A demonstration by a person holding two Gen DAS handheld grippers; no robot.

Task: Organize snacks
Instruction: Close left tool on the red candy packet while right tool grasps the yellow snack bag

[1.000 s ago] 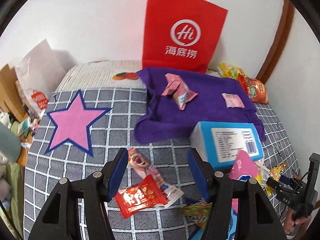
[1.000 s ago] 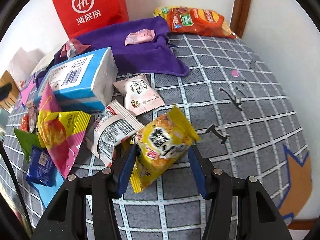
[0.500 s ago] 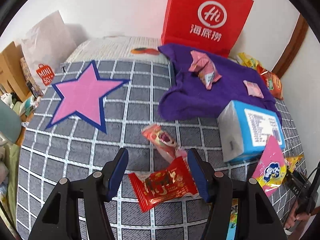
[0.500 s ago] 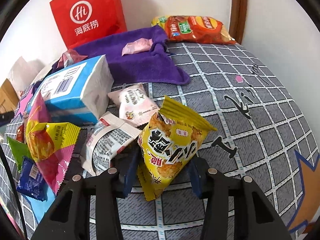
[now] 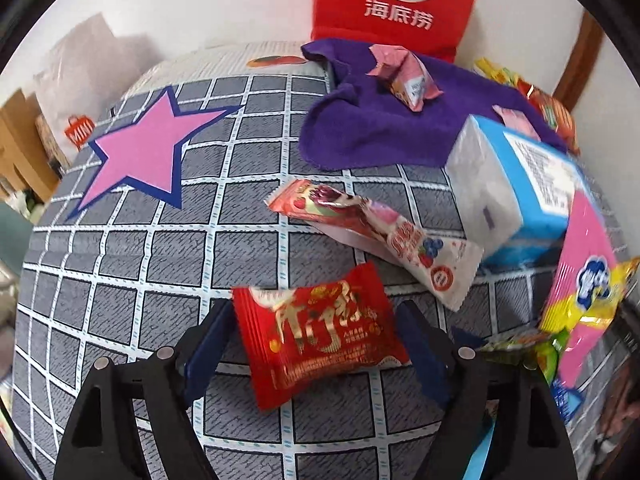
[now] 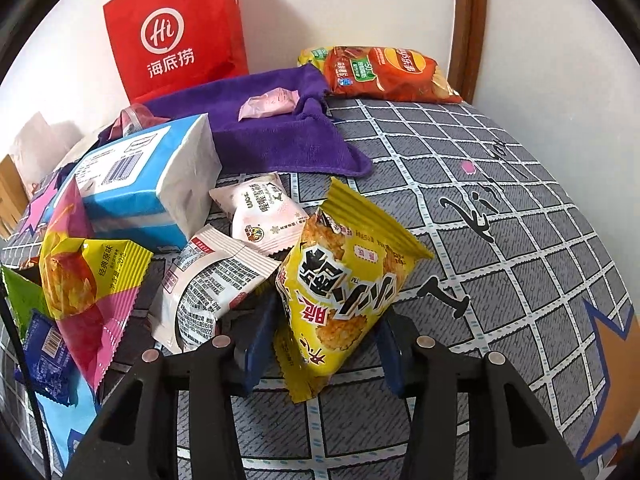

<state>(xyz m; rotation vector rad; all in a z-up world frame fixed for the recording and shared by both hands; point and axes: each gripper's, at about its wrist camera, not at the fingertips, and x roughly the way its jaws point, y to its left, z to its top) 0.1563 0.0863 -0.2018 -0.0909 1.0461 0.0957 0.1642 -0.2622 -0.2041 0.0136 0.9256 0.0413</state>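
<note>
Above the checked cover (image 5: 120,264), both grippers' jaws are clenched: left gripper (image 5: 316,344) on a red packet (image 5: 320,332), right gripper (image 6: 326,344) on a yellow packet (image 6: 344,280).

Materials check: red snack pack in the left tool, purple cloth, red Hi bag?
Red snack pack: looks like glossy plastic film, given its shiny highlights, puffed body and crimped ends.
Purple cloth: soft matte fabric, probably microfiber or terry; fuzzy nap, folds, stitched hem.
Red Hi bag: likely coated paper; it stands stiffly with sharp side creases.
</note>
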